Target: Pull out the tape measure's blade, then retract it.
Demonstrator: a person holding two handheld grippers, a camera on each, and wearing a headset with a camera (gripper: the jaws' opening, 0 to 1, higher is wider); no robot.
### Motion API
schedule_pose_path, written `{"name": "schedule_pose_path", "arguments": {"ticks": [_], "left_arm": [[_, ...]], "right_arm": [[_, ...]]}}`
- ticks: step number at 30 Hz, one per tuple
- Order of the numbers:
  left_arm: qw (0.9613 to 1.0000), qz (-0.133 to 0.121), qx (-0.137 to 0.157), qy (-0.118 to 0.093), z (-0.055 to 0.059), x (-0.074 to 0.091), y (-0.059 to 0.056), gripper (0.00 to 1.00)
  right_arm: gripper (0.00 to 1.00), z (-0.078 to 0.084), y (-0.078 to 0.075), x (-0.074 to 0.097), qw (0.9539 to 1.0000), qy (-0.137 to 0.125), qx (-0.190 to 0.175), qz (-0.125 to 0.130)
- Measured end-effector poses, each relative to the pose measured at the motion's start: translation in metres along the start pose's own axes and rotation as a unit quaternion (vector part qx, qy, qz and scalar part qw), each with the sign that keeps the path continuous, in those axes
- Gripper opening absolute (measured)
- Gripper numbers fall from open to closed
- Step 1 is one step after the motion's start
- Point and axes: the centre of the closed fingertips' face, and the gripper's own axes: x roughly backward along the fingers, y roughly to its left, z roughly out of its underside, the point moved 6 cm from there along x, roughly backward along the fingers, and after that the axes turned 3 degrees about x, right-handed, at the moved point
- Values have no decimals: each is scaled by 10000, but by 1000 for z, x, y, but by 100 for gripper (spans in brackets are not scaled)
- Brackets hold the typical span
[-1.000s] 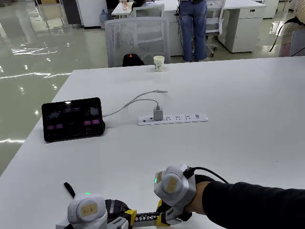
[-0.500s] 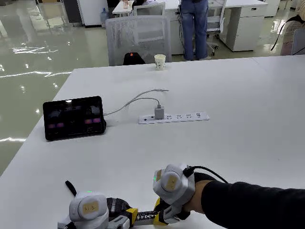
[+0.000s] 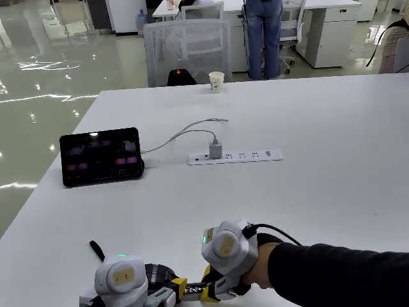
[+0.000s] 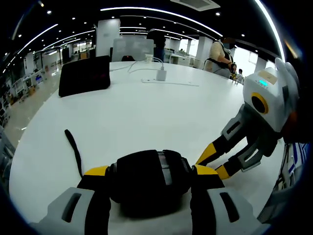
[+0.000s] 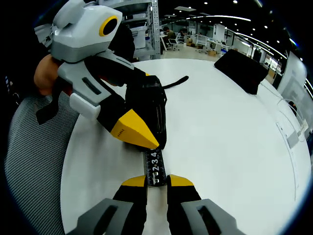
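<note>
My left gripper (image 4: 149, 172) is shut on the black tape measure case (image 4: 149, 182), which rests on the white table near its front edge. The case's black wrist strap (image 4: 74, 150) trails off to the left. A short length of blade (image 5: 154, 168) with printed numbers sticks out of the case (image 5: 148, 105). My right gripper (image 5: 157, 182) is shut on the blade's end, close to the case. In the head view the left gripper (image 3: 167, 295) and right gripper (image 3: 206, 293) sit side by side at the bottom, with the blade (image 3: 192, 293) between them.
A dark tablet (image 3: 101, 157) stands at the left. A white power strip (image 3: 235, 155) with a charger and cable lies mid-table. A paper cup (image 3: 216, 81) sits at the far edge by a mesh chair (image 3: 185, 51). A person stands beyond.
The right gripper has moved left toward the case, and the exposed blade between the two grippers is shorter. The left gripper has kept its hold on the case.
</note>
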Motion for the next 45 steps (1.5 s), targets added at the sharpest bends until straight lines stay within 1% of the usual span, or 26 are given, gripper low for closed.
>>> {"name": "schedule_pose_path", "arguments": {"ticks": [3,7,13,29,45], "left_arm": [[10000,2,-3,3,0,0,0,61],[10000,5,1,2,0,0,0,61],[10000,17,3,2,0,1,0,61],[10000,41,11,-2,0,0,1,61],[10000,85,41,-19,0,0,3,61]], "right_arm": [[12,0,1,-1,10000,-37,57,-1],[12,-2,1,-2,10000,-70,43,20],[12,-3,2,-4,9998,-200,56,48],[12,-13,2,-13,9995,-267,146,31],[12,-21,3,-18,9996,-259,150,11]]}}
